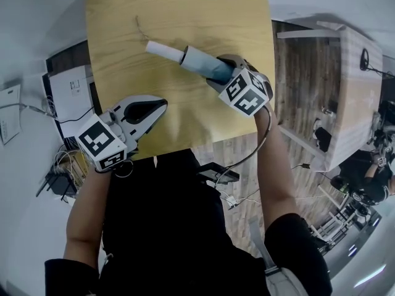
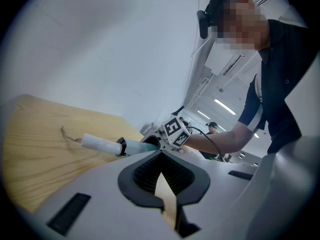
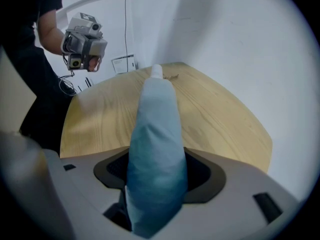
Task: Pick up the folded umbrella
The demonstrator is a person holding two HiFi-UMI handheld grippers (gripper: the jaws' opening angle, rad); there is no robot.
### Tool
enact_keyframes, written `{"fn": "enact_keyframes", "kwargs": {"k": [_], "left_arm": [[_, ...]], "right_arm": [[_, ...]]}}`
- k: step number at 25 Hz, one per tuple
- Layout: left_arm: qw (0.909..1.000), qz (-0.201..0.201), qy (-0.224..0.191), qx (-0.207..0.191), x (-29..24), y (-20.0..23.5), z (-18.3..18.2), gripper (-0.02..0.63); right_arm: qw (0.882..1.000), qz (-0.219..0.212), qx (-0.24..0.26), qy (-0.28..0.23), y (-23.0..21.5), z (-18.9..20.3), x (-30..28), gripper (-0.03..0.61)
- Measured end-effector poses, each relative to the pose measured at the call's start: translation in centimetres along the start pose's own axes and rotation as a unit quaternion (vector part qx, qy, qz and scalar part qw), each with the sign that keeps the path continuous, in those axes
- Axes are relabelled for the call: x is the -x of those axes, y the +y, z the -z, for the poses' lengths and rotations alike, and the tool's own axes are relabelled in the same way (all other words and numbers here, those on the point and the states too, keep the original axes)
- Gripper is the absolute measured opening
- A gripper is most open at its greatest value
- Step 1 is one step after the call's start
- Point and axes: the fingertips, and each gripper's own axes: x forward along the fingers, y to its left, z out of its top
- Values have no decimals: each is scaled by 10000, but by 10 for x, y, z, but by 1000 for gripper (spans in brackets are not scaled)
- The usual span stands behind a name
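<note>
HELD AT THE CANOPY: The right gripper point(image 1: 221, 68) clamps its jaws around the pale-blue fabric of the folded umbrella point(image 1: 196, 59) over the right side of a light wooden table point(image 1: 185, 11), with the white handle point(image 1: 162, 50) pointing far-left. Gripping the thick fabric end gives the jaws soft bulk to bite. The umbrella appears to sit just off the wood, though contact is hard to judge. The left gripper point(image 1: 162, 103) hovers at the table's near edge, jaws together on nothing, likely held clear as a spare. No brand shows on the umbrella. The marker cubes point(image 1: 247, 92) carry only black-and-white square patterns.
</note>
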Motion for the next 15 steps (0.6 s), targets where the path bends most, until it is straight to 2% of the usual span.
{"fn": "enact_keyframes", "kwargs": {"k": [4,7,15], "left_arm": [[9999,-55,-49,-72,8,-3,-6,11],[9997,-65,-101,-229,14,-10,-17,11],[9952,19,-374,-903,25,-43,-61,11]], "right_arm": [[9976,70,-348,-588,10,-22,29,298],[9917,145,-624,-1113,16,-45,57,298],[9648,488,-794,-2457,40,-97,160,298]]}}
